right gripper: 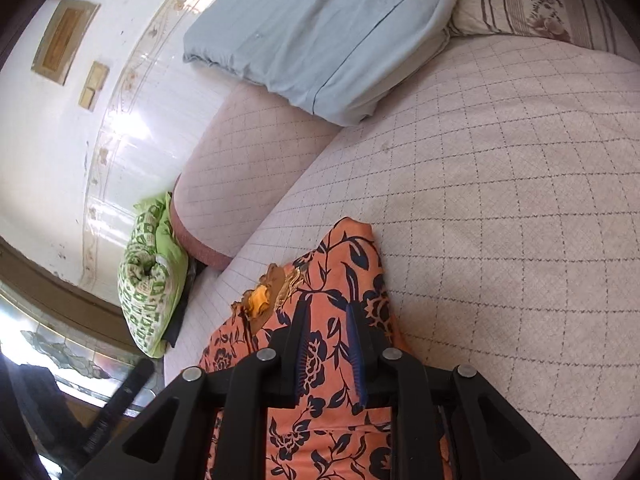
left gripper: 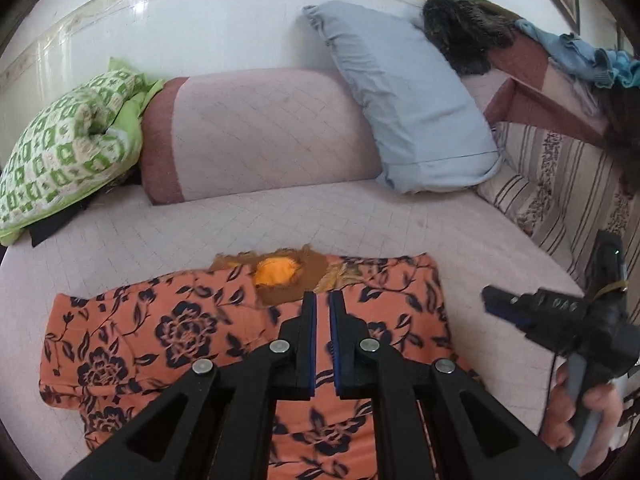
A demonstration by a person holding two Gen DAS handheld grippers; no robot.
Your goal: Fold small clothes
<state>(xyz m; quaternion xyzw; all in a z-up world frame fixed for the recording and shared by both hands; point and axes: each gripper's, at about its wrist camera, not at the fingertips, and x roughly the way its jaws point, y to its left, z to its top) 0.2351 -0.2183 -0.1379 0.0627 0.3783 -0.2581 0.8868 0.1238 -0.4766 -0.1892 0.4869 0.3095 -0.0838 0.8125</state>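
Note:
An orange garment with a dark flower print (left gripper: 168, 332) lies spread on the pale quilted bed cover (left gripper: 360, 224). Its neck has a brown patch with an orange-yellow lining (left gripper: 276, 272). My left gripper (left gripper: 323, 300) hovers over the garment just below the neck, fingers nearly closed with a narrow gap, holding nothing. My right gripper shows in the left wrist view (left gripper: 492, 300) off the garment's right edge, in a hand. In the right wrist view my right gripper (right gripper: 328, 308) is open above the garment (right gripper: 320, 360), fingers apart, empty.
A pink bolster (left gripper: 256, 132) lies at the back by the white tiled wall. A light blue pillow (left gripper: 408, 100) leans on it. A green patterned cushion (left gripper: 68, 148) is at the left, a striped pillow (left gripper: 560, 184) at the right.

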